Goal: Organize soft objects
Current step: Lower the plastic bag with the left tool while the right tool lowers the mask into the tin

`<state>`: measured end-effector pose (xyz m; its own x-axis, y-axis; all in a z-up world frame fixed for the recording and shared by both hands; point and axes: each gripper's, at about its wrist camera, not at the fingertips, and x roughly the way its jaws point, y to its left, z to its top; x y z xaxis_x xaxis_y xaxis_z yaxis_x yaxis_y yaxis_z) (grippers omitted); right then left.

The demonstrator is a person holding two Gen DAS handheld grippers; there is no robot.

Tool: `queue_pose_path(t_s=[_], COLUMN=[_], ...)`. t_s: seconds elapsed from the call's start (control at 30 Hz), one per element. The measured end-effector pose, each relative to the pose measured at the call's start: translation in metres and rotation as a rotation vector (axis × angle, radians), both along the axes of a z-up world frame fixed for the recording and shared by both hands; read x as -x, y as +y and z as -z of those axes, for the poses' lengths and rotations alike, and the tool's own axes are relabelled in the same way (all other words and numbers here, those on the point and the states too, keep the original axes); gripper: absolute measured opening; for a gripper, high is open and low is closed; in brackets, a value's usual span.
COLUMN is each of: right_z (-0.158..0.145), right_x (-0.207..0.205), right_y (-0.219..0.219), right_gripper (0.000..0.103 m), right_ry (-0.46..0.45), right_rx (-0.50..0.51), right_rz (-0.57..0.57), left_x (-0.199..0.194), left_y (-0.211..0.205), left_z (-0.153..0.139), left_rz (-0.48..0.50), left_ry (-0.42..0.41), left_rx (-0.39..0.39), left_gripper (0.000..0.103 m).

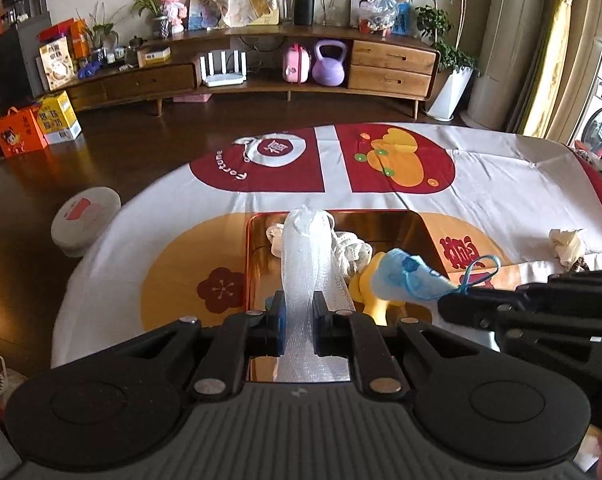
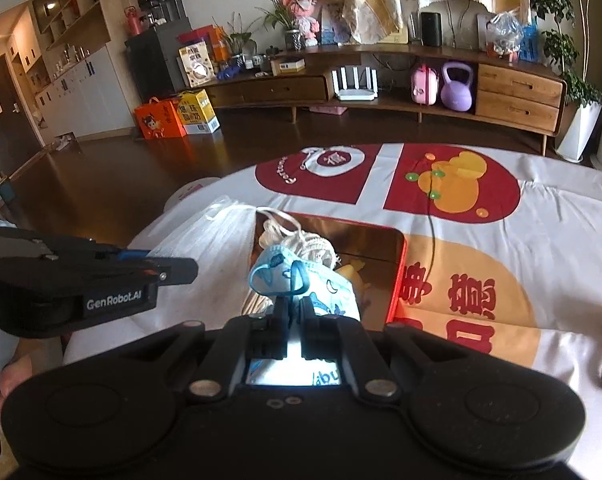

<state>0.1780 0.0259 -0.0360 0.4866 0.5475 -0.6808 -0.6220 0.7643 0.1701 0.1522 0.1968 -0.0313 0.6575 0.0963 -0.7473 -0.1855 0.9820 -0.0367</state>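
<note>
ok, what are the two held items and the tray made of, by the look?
White pouch in the left tongs: sheer mesh fabric, weave visible, probably organza. Blue face mask in the right tongs: matte nonwoven with elastic loops. Tray: glossy, mirror-like copper-toned walls; metal or metallised plastic, unclear.

Soft daylight enters from the curtained window point(image 1: 557, 40) to the right of the tabletop point(image 1: 481, 184), leaving the white cloth bright and the dark floor point(image 1: 113, 156) beside it glossy with reflections. The metallic tray point(image 2: 381, 248) on the tabletop throws warm glare. Fisheye distortion bends the wooden cabinet point(image 1: 261, 60) beyond the tabletop, corners darken, and both views look slightly soft.
</note>
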Motion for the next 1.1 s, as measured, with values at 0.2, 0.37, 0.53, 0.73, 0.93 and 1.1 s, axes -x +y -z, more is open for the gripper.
queue_pose_path(t_s=[0.2, 0.37, 0.53, 0.73, 0.93, 1.1], right_z=[0.015, 0.024, 0.034, 0.039, 0.044, 0.043], right_x=[-0.007, -0.011, -0.015, -0.014, -0.017, -0.014], right_y=[0.006, 0.014, 0.017, 0.017, 0.015, 0.013], right_gripper=[0.004, 0.004, 0.005, 0.009, 0.017, 0.022], right_ry=[0.014, 0.009, 0.025, 0.03, 0.05, 0.045], right_rx=[0.028, 0.06, 0.076, 0.079, 0.082, 0.078], right_rz=[0.005, -0.005, -0.003, -0.013, -0.002, -0.018], left_x=[-0.015, -0.02, -0.023, -0.026, -0.026, -0.025], left_y=[0.001, 0.0, 0.001, 0.001, -0.002, -0.002], left_z=[0.021, 0.032, 0.042, 0.052, 0.059, 0.057], left_rz=[0.007, 0.006, 0.004, -0.002, 0.001, -0.015], left_ry=[0.041, 0.056, 0.082, 0.106, 0.127, 0.129], left_rx=[0.024, 0.031, 0.022, 0.01, -0.002, 0.005], left_gripper=[0.012, 0.012, 0.012, 0.012, 0.011, 0.012])
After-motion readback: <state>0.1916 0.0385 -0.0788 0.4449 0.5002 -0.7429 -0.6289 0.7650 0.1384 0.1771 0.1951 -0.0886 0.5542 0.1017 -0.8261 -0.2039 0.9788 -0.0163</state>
